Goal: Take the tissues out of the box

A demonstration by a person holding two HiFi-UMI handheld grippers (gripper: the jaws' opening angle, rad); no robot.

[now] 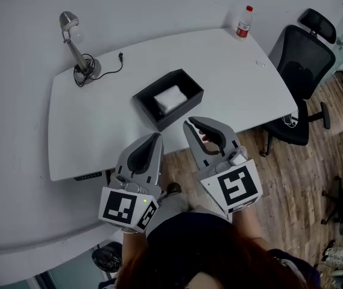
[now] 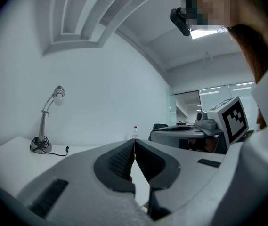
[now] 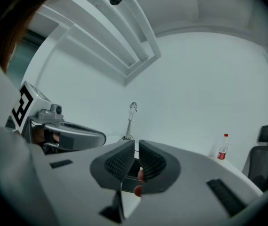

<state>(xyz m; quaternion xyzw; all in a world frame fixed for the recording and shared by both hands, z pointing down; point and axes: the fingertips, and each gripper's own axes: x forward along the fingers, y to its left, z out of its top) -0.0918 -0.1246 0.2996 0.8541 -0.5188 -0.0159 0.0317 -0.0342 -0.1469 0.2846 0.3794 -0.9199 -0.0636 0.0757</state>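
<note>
two empty claws: left claw (image 2: 134,144) closed, right claw (image 3: 136,147) barely parted, near one box (image 1: 180,112).

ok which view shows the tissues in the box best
The head view: it looks down into the open black box and shows the white tissues inside. The right gripper view catches only a dark sliver of the box between the jaws, no tissues. The left gripper view shows neither.
</note>
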